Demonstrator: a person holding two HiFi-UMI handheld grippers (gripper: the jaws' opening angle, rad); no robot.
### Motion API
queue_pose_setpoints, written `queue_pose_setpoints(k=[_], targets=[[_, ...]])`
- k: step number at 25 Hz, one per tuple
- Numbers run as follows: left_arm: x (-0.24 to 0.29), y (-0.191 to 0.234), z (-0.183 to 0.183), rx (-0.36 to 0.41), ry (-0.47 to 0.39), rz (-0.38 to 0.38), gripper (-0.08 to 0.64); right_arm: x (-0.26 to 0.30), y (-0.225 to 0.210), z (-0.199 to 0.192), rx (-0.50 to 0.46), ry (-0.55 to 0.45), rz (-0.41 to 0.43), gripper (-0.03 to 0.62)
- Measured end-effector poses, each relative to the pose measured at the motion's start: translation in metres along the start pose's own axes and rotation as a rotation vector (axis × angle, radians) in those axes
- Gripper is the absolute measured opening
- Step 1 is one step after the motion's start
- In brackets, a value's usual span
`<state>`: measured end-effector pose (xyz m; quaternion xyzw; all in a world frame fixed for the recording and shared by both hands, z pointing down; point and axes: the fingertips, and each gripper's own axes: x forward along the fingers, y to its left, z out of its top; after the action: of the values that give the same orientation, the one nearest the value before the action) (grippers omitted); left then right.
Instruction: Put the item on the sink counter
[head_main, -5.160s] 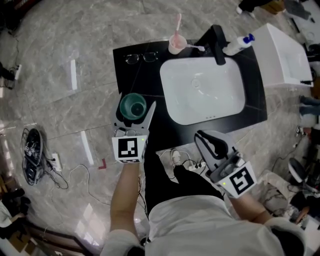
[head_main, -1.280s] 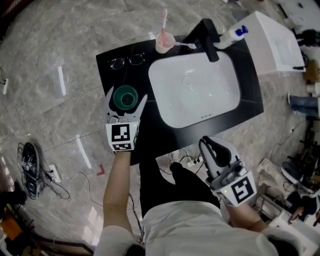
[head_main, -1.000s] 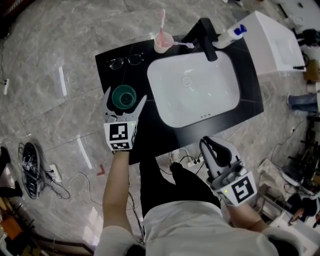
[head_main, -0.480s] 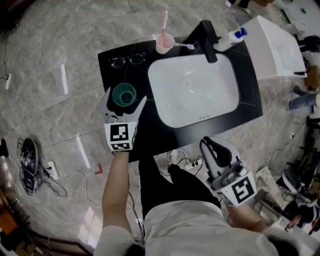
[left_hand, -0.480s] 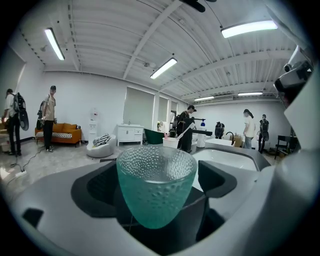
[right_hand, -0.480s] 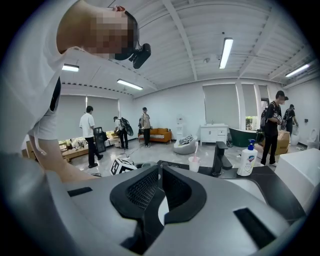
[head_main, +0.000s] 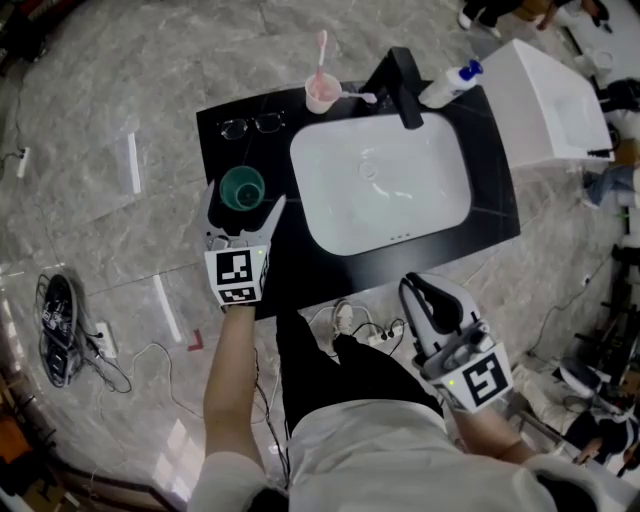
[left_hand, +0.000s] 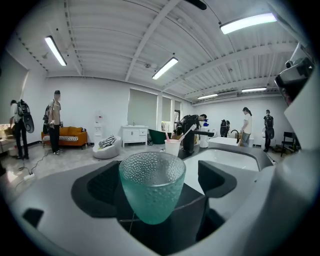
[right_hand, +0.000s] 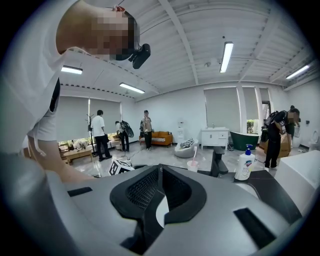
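Found a green cup (left_hand: 151, 182) standing between the spread jaws of the left gripper (head_main: 243, 194), over the left part of the sink counter (head_main: 487, 160), just in front of a pair of eyeglasses (head_main: 252, 125). Translucent teal glass, dimpled all over, with a wide smooth rim tapering to a narrow rounded base. Noted a clear gap at the right jaw. Left jaw close to the rim, contact not confirmable. Base contact with the counter likewise not confirmable.

Counter flat, glossy black, rectangular. Set into it, a smooth white basin (head_main: 385, 190), rectangular with rounded corners. Behind the basin, an angular black faucet (head_main: 403, 75), a pale pink cup (head_main: 320, 95) holding a pink toothbrush (head_main: 321, 50), and an upright white plastic bottle (right_hand: 243, 167) with a blue top. Blue print on its label, too small to read.

Recorded the right gripper (right_hand: 159, 171) well apart from the counter, near the person's body, jaws pressed together with nothing between them. Grey moulded shells, black ribbed pads. Black-and-white square pattern on the marker cube (head_main: 236, 277). Floor (head_main: 100, 100) polished, grey, marble-look.
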<state>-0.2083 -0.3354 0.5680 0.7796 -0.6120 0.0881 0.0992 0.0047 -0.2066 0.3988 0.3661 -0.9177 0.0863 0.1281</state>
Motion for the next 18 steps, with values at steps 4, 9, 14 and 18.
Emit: queue_pose_setpoints(k=[4,9,14,18], targets=[[-0.006,0.001,0.002,-0.007,0.000,0.036,0.488,-0.009,-0.003,0.002,-0.005,-0.014,0.003,0.049],[-0.016,0.001,0.002,-0.003,0.026,0.083,0.485,-0.021,-0.004,0.007,-0.005,-0.032,0.011,0.049],[-0.026,-0.002,0.008,0.000,0.030,0.102,0.482,-0.029,-0.004,0.016,-0.012,-0.058,0.021,0.049],[-0.031,-0.007,0.011,-0.004,0.038,0.110,0.472,-0.033,-0.004,0.020,-0.011,-0.079,0.029,0.049]])
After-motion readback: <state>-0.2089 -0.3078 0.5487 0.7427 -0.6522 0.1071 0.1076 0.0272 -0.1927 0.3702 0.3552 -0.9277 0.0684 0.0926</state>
